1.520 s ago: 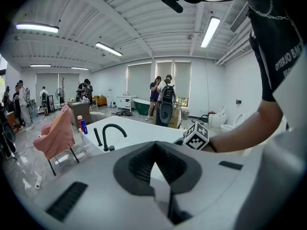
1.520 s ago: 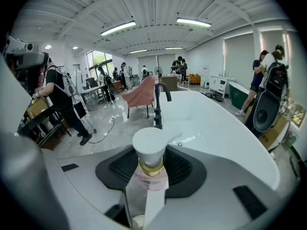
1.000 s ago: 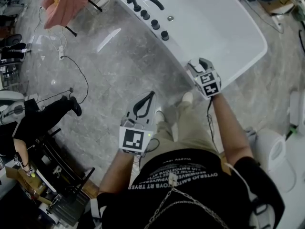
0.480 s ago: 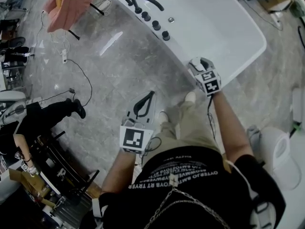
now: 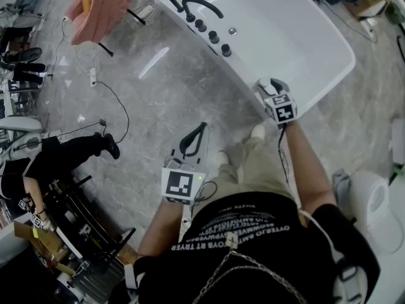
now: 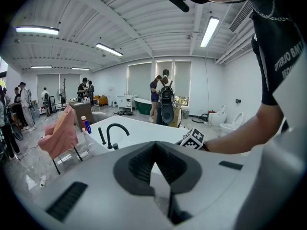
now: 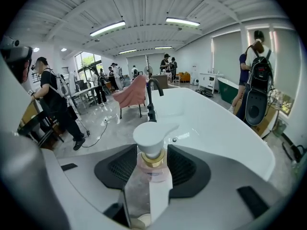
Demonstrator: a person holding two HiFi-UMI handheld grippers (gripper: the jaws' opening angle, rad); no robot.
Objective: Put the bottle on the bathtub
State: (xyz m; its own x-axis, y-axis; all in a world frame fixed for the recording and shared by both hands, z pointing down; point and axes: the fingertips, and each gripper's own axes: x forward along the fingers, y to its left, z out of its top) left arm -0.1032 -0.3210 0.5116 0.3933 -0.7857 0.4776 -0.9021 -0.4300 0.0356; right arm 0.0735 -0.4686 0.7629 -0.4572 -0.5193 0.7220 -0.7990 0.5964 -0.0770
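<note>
widening since a moment ago, the fingers of the right gripper (image 5: 270,86) have just been opening, and the clear plastic pump bottle with a white pump head, gold collar and pinkish liquid (image 7: 152,174) is standing between them. the fingers are now sitting released on either side of it, at their widest, rather than squeezing it. the bottle is standing upright at the near end of the glossy white oval bathtub (image 5: 316,37), by the rim closest to the person, with the pump spout pointing along the tub. the right gripper is hovering at the same spot on that rim as before, angling downward.

further along the tub's edge, a black curved faucet (image 5: 204,5) is rising from the deck, and a row of round black knobs (image 5: 214,38) is running beside it. the left gripper (image 5: 202,126) is hanging well apart from the tub over the grey marble floor (image 5: 158,87), its fingers clenched together on nothing. a pink cloth draped over a black-legged stand (image 5: 98,5) is sitting beyond the faucet end, and a person in black clothes (image 5: 57,160) is bending at the left edge of the head view.
</note>
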